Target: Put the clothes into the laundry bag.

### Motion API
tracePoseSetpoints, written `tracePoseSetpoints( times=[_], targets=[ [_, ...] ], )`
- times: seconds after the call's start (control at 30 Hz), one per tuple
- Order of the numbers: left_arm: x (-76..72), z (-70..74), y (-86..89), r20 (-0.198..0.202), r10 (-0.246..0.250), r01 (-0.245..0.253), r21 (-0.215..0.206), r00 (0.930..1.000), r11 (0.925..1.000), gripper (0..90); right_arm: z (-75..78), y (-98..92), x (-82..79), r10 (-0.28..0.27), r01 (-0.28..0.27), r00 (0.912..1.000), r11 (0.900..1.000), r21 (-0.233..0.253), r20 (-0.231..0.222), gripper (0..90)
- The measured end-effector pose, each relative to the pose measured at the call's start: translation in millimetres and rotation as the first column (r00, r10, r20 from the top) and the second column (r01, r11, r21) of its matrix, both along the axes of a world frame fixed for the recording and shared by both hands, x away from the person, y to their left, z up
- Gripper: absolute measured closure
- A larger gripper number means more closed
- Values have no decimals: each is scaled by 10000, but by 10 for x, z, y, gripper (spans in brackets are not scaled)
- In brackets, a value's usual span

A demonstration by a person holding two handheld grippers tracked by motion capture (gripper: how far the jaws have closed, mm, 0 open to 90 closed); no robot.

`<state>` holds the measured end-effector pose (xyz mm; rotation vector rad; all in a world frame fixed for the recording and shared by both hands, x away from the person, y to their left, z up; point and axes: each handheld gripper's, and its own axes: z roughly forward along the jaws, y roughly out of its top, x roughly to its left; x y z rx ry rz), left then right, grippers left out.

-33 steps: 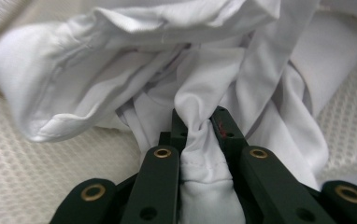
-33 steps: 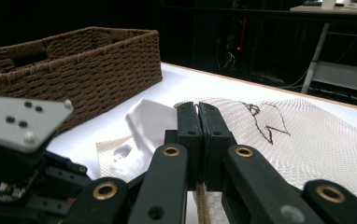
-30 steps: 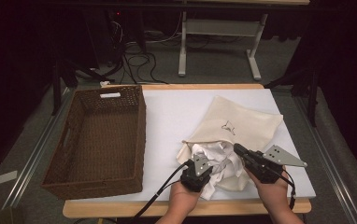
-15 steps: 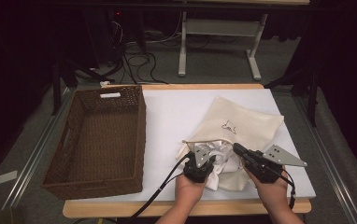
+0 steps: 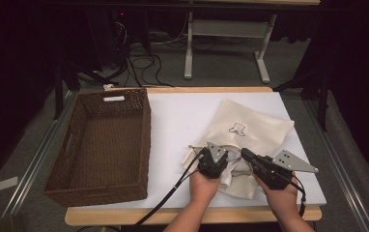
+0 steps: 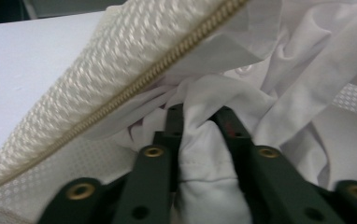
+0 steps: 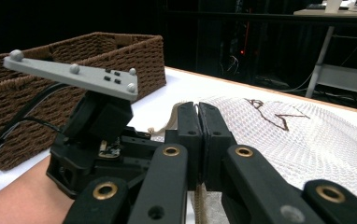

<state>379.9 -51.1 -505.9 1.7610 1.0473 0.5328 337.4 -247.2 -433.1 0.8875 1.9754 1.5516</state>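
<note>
A cream mesh drawstring bag (image 5: 250, 128) with a small dark print lies on the white table (image 5: 182, 116), its mouth toward me. My left gripper (image 5: 219, 170) is at the mouth, shut on a crumpled white cloth (image 5: 231, 178). In the left gripper view the jaws (image 6: 200, 116) pinch a fold of the white cloth (image 6: 209, 186) under the bag's corded rim (image 6: 120, 65). My right gripper (image 5: 245, 153) is just right of it, shut on the bag's drawstring (image 7: 165, 126). Its jaws (image 7: 198, 109) are pressed together, with the cord running between them.
A brown wicker basket (image 5: 100, 140) stands on the left part of the table, its inside bare; it also shows as the basket (image 7: 74, 51) behind the left gripper (image 7: 97, 135). Beyond the table's far edge are cables and a white desk frame (image 5: 231, 48).
My left gripper has moved right and forward with the white cloth, toward the bag's mouth, and less cloth lies outside the bag. The right gripper has stayed put.
</note>
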Motion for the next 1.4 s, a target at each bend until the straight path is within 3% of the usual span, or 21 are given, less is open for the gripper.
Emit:
tracePoseSetpoints(
  times=[0.07,0.17,0.23,0.37,0.43,0.57,0.63,0.67,0.7,0.73,0.83,1.0,1.1,1.27,1.4],
  targets=[
    [-87,26,68,169,-263,265,-88,9995,9996,518,-2,-6,-2,-25,25,10000,10000,-19,-8,896],
    [-229,66,181,365,-568,579,-306,9977,9979,400,-8,-1,-3,-38,38,10000,10000,-5,-56,895],
    [-316,68,245,267,-693,698,-194,9972,9974,358,-6,6,-7,-30,30,10000,10000,-63,-20,895],
    [-449,-12,315,-303,-1075,1077,82,9937,9941,325,-3,10,-13,-32,32,10000,10000,-82,-2,896],
    [-471,-65,306,-566,-1402,1423,353,9885,9892,331,-6,14,-11,-89,89,10000,9999,-80,-9,896],
    [-426,-152,221,-1406,-1786,1907,781,9738,9785,435,-17,12,-2,-74,73,10000,10000,-63,-61,896],
    [-414,-152,208,-1506,-1890,2033,859,9704,9753,560,-20,12,-7,-85,84,9999,9999,-60,-82,896],
    [-411,-151,208,-1526,-1947,2089,829,9689,9744,701,-22,8,-3,-54,53,10000,10000,-84,-45,895],
    [-407,-152,207,-1564,-1868,2010,804,9699,9763,701,-22,8,-3,-54,53,10000,10000,-84,-45,895],
    [-402,-151,211,-1620,-1871,2017,785,9689,9763,770,-23,7,-2,-58,58,10000,10000,-77,-65,896],
    [-401,-133,216,-1425,-1760,1891,839,9740,9784,829,-27,5,-4,-71,70,9999,9999,-89,-90,896],
    [-378,-34,245,-665,-1451,1497,700,9872,9862,838,-20,0,-10,-84,84,9999,9999,-89,-62,896],
    [-343,102,291,-153,-1190,1195,395,9928,9920,839,-24,0,-14,-124,124,9999,9999,-89,-95,896],
    [-315,167,328,121,-978,973,336,9951,9947,839,-26,2,-13,-114,113,9999,9999,-76,-102,896],
    [-279,157,253,377,-886,876,289,9954,9957,836,-26,11,-16,-113,112,9999,9999,-105,-79,896]
  ],
)
